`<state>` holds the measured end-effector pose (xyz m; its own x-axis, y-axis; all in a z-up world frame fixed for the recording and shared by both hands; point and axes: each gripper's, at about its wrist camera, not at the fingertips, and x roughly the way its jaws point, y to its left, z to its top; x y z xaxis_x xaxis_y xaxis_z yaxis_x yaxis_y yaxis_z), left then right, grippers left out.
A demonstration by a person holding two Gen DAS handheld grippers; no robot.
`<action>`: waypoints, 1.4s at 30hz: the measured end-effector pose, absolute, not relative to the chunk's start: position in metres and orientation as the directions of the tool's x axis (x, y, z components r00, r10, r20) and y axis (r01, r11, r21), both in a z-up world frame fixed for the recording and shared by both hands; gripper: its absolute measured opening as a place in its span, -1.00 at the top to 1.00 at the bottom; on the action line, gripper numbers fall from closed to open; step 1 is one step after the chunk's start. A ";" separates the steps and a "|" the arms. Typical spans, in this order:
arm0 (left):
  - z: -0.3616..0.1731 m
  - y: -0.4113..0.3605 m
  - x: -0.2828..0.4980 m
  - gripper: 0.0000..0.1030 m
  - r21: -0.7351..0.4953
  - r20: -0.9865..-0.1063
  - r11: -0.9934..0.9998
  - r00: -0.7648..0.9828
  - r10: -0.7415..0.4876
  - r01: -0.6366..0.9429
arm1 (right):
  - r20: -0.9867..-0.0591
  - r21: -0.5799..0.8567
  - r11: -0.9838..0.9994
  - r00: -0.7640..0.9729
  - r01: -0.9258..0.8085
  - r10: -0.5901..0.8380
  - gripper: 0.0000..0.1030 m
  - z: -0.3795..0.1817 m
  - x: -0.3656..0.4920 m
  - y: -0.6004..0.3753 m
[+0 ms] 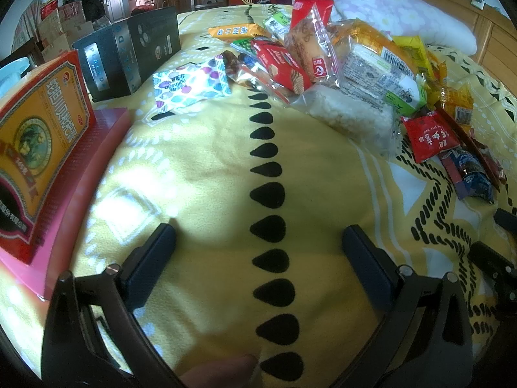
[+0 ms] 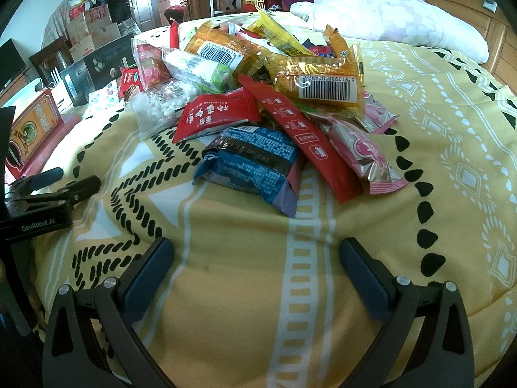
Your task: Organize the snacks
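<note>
A heap of wrapped snacks (image 2: 258, 97) lies on the yellow patterned blanket (image 2: 226, 291). At its near edge sit a blue packet (image 2: 252, 165), a small red packet (image 2: 219, 116), a long red stick pack (image 2: 307, 139) and a pink packet (image 2: 362, 152). My right gripper (image 2: 257, 245) stands open just short of the blue packet, nothing between its fingers. In the left wrist view the same heap (image 1: 339, 64) is up and to the right, with a white dotted packet (image 1: 190, 87) lying apart. My left gripper (image 1: 258, 236) hovers open over bare blanket, empty.
An orange-and-red box (image 1: 38, 148) stands on a flat pink box (image 1: 97, 148) at the left, and a black box (image 1: 129, 51) sits behind them. A white floral pillow (image 2: 404, 22) lies beyond the heap. The left gripper (image 2: 76, 177) shows at the right wrist view's left edge.
</note>
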<state>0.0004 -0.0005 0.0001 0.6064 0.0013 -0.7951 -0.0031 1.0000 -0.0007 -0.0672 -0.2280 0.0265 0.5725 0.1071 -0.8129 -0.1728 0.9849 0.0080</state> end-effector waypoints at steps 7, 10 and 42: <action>0.005 0.000 -0.005 -1.00 0.004 -0.795 1.000 0.606 0.008 -0.007 | -0.850 -0.004 0.980 0.517 -0.199 0.102 -1.00 0.031 -0.062 -0.224; 0.004 -0.005 -0.008 -1.00 0.028 -0.799 1.000 0.602 0.017 0.009 | -0.865 -0.004 0.979 0.491 -0.205 0.099 -1.00 0.039 -0.063 -0.222; 0.089 0.016 -0.022 -0.93 -0.092 -0.762 0.991 0.635 -0.130 0.092 | -0.791 0.376 0.881 0.397 -0.286 0.466 -0.82 0.122 0.042 -0.226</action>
